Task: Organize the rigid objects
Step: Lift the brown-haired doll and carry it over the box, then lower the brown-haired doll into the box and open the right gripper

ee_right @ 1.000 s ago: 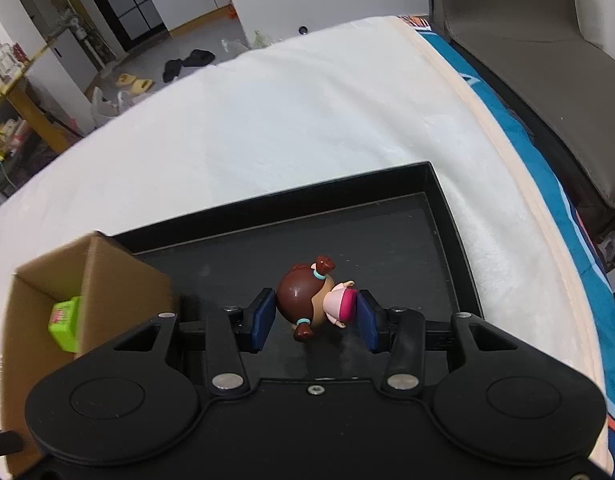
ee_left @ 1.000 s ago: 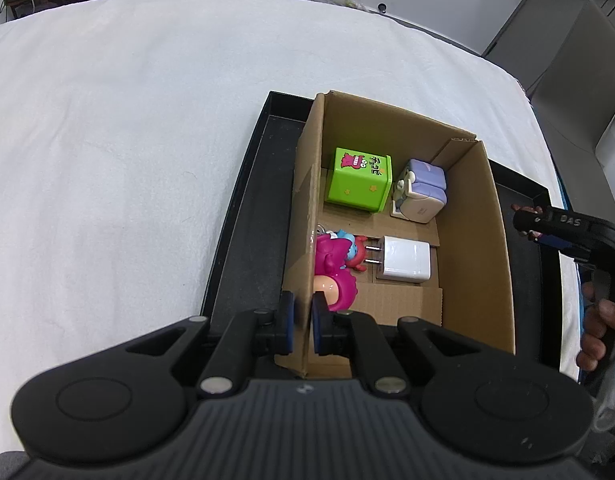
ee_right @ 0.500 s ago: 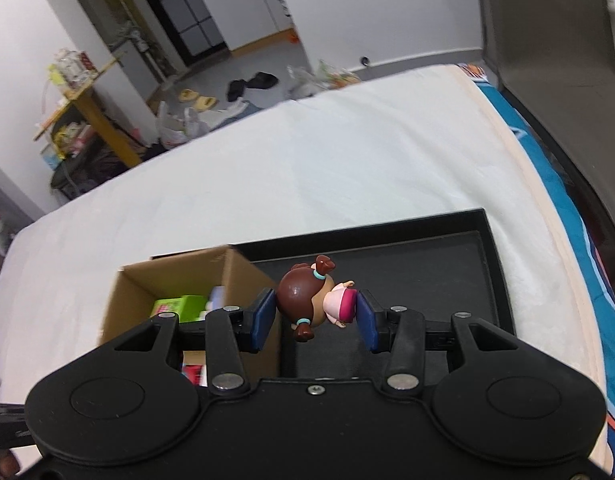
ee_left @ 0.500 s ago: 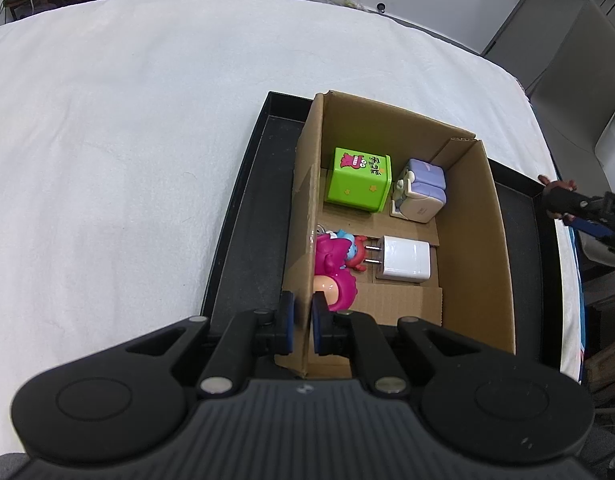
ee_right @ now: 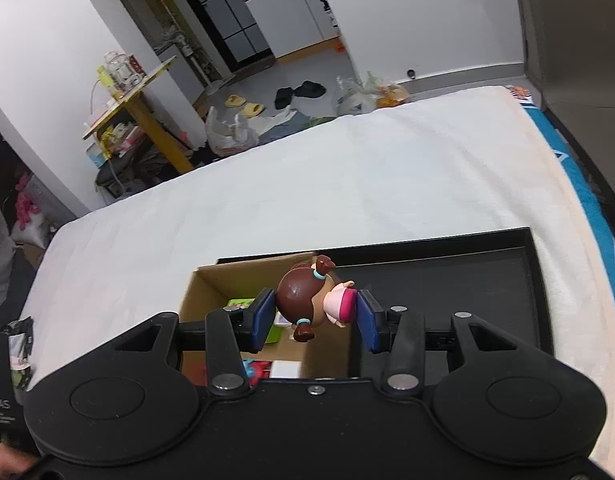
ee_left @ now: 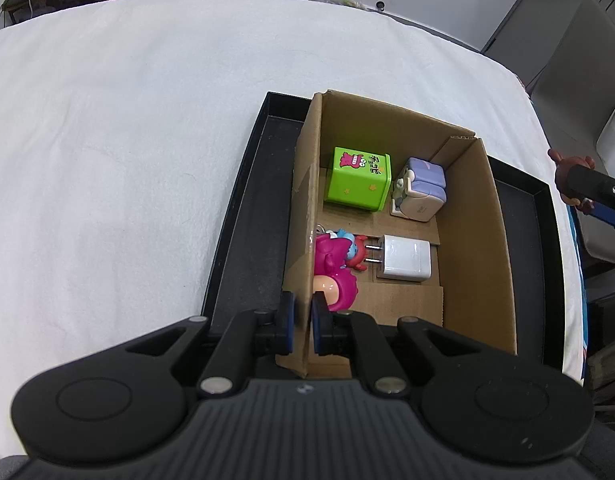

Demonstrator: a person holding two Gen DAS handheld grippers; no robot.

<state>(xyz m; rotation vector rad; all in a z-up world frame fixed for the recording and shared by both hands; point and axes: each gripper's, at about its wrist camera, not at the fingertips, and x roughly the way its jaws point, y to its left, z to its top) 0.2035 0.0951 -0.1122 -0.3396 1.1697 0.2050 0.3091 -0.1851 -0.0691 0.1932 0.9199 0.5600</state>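
Note:
A cardboard box [ee_left: 475,240] stands on a black tray [ee_left: 247,216]. My left gripper [ee_left: 301,326] is shut on the box's near-left wall. Inside lie a green cube [ee_left: 357,178], a lilac and white toy [ee_left: 419,190], a white plug charger [ee_left: 405,258] and a magenta figure [ee_left: 333,268]. My right gripper [ee_right: 315,318] is shut on a small brown-haired doll [ee_right: 307,300] with a pink skirt, held in the air above the box [ee_right: 223,280] and the tray [ee_right: 487,276]. In the left wrist view the right gripper [ee_left: 587,196] with the doll [ee_left: 565,168] shows at the right edge.
The tray rests on a white cloth [ee_left: 107,140] over a table. A blue patterned edge [ee_right: 579,184] runs along the table's right side. A grey chair [ee_right: 567,32] stands beyond it. Shoes, bags and a yellow side table [ee_right: 143,100] are on the floor behind.
My right gripper has risen with the doll, from low over the tray floor to above the box's rim, and tilted up so more of the room shows. The left gripper stays still.

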